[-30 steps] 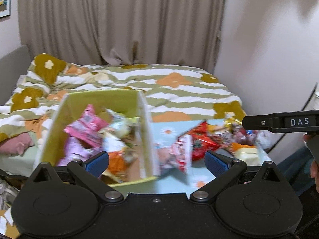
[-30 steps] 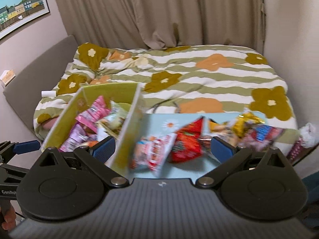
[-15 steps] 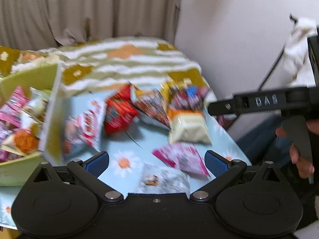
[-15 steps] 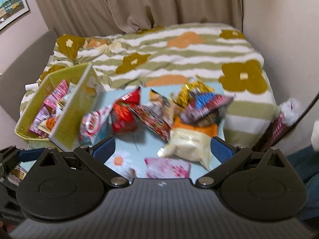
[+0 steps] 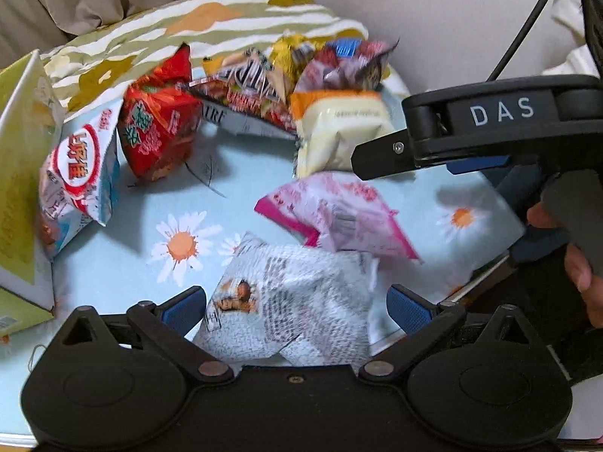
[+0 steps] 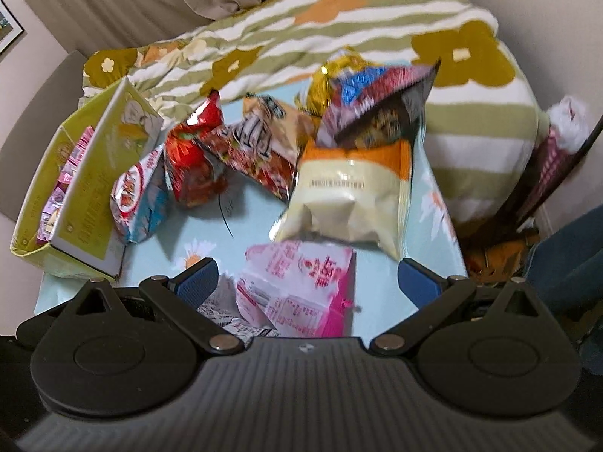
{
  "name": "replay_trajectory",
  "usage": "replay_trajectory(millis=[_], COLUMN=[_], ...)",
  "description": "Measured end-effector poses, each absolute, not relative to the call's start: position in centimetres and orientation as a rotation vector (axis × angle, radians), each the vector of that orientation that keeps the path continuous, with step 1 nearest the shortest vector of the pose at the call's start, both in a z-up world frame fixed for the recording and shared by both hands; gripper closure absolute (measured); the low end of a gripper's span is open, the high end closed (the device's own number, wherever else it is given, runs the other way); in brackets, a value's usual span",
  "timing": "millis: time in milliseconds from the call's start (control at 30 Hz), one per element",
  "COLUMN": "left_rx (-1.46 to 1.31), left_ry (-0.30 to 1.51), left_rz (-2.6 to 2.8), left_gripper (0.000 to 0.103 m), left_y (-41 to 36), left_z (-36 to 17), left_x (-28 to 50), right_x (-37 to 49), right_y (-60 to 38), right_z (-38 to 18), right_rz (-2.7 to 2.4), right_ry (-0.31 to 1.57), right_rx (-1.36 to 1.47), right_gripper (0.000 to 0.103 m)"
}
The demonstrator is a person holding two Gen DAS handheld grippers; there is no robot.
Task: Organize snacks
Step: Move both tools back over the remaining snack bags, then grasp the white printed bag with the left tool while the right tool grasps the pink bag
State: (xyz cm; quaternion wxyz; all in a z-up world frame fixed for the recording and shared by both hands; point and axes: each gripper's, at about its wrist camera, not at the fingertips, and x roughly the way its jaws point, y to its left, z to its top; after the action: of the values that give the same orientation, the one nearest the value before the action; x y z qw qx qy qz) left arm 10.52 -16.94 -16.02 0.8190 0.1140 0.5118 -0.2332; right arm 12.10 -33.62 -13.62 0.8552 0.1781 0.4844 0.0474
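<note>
— What's under the right claw [image 6: 307, 277]?
— Its fingers are spread wide over a pink packet [image 6: 301, 290] at lower centre of the table [image 6: 248, 226].
— And the box?
— The yellow-green box [image 6: 86, 192] sits at the left, snacks inside.

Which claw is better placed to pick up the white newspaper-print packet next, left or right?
Probably left. The left claw is open with the white packet between its fingers, while the right claw frames the pink packet.
</note>
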Motion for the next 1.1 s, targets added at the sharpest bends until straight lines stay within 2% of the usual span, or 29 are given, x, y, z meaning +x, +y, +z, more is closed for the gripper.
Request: replay_trajectory(millis=[400, 433, 500, 600, 1100], left_rx=[0.287, 0.289, 0.285, 0.28, 0.31], left_ry=[1.112, 1.114, 1.12, 1.114, 1.111], left_rz=[-0.533, -0.539, -0.561, -0.583, -0.582], left_gripper=[0.001, 0.001, 0.011, 0.014, 0.017], left_y=[-17.2, -17.2, -17.2, -17.2, -15.5], left_z=[-18.7, -18.9, -19.3, -19.3, -18.7], left_x=[11.8, 12.0, 12.0, 12.1, 12.3], right_x=[13.2, 13.4, 13.6, 13.8, 15.3], right_y=[-32.4, -32.2, -32.0, -31.9, -30.6], right_z=[-16.5, -16.7, -17.0, -17.3, -18.4], right_rz=[0.078, 0.075, 0.07, 0.059, 0.025], right_ry=[1.08, 1.084, 1.091, 1.097, 1.118], right_rx=[0.427, 0.425, 0.422, 0.419, 0.424], right_gripper=[0.0, 0.0, 0.0, 0.0, 0.0])
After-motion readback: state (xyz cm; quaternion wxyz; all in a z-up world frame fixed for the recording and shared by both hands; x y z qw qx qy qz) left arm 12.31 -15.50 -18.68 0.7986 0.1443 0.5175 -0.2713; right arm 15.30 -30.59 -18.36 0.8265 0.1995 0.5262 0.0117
